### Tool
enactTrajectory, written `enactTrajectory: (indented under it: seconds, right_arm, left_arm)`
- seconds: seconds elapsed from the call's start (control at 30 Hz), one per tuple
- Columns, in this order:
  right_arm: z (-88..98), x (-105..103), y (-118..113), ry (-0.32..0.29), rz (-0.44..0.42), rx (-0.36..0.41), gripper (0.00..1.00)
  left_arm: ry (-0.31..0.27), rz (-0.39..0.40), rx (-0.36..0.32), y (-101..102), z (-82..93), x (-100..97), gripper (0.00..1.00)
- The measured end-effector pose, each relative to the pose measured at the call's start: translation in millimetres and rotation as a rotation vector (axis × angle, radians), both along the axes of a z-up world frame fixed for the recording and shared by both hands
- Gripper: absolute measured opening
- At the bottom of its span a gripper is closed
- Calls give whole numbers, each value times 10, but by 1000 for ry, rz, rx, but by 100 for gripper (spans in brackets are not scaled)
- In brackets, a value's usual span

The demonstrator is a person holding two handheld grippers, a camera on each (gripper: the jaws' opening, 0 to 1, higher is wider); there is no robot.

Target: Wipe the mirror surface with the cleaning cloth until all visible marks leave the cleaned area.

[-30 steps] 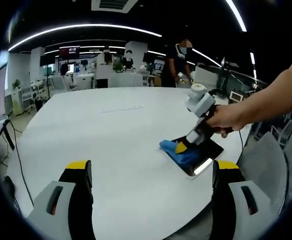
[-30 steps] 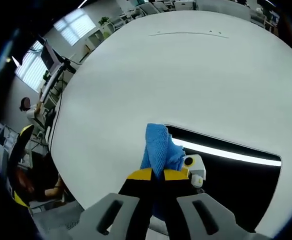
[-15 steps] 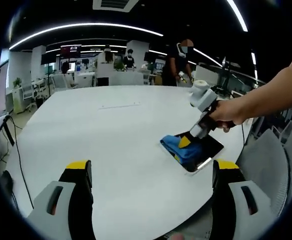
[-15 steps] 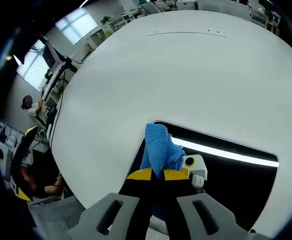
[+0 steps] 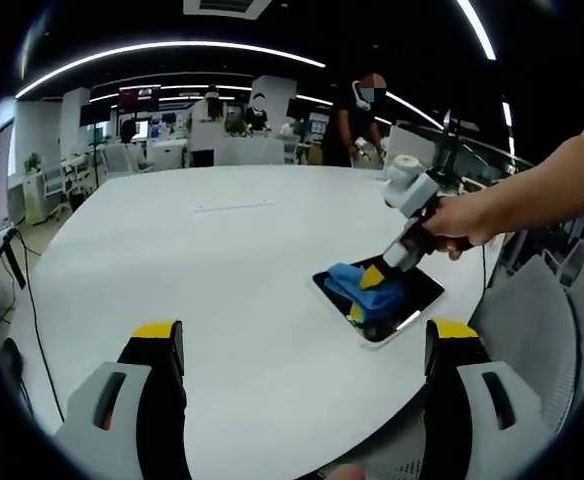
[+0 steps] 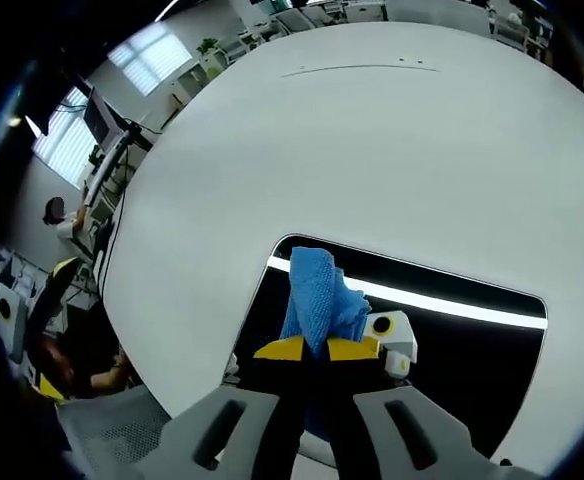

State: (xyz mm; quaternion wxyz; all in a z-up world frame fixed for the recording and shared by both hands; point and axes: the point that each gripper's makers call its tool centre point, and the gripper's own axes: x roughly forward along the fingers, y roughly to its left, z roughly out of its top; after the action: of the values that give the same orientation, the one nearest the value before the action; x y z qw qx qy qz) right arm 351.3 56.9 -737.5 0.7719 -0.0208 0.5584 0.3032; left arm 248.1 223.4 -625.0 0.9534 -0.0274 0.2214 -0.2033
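- the right gripper (image 6: 315, 349) has its jaws closed tight on the blue cleaning cloth (image 6: 319, 295), pressed on the mirror (image 6: 472, 350).
- the mirror lies flat on the white table (image 5: 222, 260), near its edge.
- the left gripper (image 5: 302, 335) has its jaws wide apart, holding nothing, above the table.

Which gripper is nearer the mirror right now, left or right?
Right. The right gripper is over the mirror, shut on the blue cloth pressed to the glass. The left gripper hangs open, back from the mirror's near side, over the white table.
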Motion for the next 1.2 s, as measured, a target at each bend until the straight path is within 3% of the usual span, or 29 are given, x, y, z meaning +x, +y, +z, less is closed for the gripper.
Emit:
enactTrajectory:
  seconds: [0.67,0.73,1.03,1.2]
  right_arm:
    - [0,41,-370,13,-20,-3,0]
    - [-1,46,-397,13,-23,-3,0]
    - [40,5,-572,16,-41,-6,0]
    - [28,22,-663,17,-48,-7,0]
  left_arm:
    - [11,-19,15,-209,-168,-15,99]
    - [14,-20,41,-210,-197,-10,99]
    - [-6,-39,29,-394,-143,70,99]
    - [11,-58,67,-463,-228,62,99]
